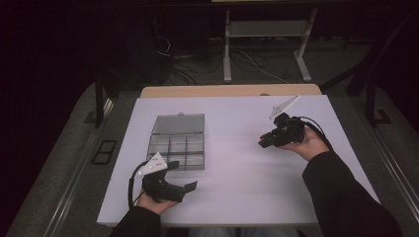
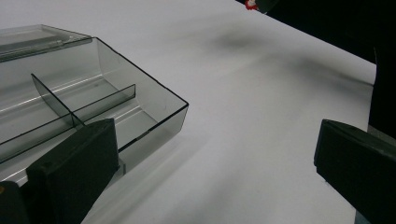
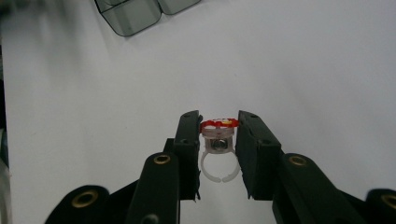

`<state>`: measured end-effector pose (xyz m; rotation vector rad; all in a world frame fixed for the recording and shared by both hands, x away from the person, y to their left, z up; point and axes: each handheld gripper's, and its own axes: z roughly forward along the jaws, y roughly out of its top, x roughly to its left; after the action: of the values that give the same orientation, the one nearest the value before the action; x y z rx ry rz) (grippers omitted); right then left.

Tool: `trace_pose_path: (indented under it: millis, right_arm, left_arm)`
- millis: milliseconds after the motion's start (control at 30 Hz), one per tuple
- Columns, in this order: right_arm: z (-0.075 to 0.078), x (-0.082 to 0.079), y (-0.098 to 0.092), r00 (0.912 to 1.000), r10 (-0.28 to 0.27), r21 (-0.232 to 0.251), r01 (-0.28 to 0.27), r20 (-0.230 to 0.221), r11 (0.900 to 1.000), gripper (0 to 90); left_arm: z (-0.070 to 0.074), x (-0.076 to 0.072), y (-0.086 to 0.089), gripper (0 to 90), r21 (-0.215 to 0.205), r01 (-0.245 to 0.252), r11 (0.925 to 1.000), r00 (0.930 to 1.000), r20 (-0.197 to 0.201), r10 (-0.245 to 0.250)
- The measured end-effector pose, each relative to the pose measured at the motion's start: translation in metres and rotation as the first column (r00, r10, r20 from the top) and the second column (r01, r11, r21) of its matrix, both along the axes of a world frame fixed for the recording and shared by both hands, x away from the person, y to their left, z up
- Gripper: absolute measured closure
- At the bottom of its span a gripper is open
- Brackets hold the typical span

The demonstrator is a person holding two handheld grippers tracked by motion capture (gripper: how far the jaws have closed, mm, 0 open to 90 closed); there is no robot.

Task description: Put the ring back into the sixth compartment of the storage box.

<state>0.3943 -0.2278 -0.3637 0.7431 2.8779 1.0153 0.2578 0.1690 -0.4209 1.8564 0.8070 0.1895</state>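
Observation:
A clear smoky plastic organiser box (image 1: 177,143) with its lid folded back and several compartments lies at the table's left centre. My left gripper (image 1: 182,177) stands open just in front of the box's near right corner (image 2: 154,116), nothing between its jaws. At the table's right, my right gripper (image 1: 263,143) is held above the surface, pointing left. In the right gripper view its jaws are shut on a small toy ring (image 3: 218,144) with a white band and a red and white top. The box's edge (image 3: 135,16) shows ahead of it.
The white table top (image 1: 237,173) spreads between the two grippers. A wooden strip (image 1: 227,91) lines the far edge. Beyond it stand white desk legs (image 1: 227,54) and cables on a dark floor.

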Motion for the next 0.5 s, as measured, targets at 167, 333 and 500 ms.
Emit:
trace_pose_path:
  millis: [167,333,500]
  right_arm:
    - [0.006,0.005,0.011,0.9998,0.019,0.003,-0.019,0.004,1.000,70.0]
    - [0.010,0.007,0.022,0.9993,0.038,0.003,-0.038,0.006,0.999,69.8]
    - [0.013,0.009,0.034,0.9982,0.058,0.002,-0.058,0.013,0.998,69.8]
  left_arm:
    - [0.000,0.000,0.000,0.0,-0.001,0.000,1.0000,1.0000,0.001,0.000]
    - [0.000,0.000,0.000,0.0,-0.002,0.001,1.0000,1.0000,0.000,-0.001]
    - [0.000,0.000,0.000,0.0,-0.003,0.002,1.0000,1.0000,0.002,-0.002]
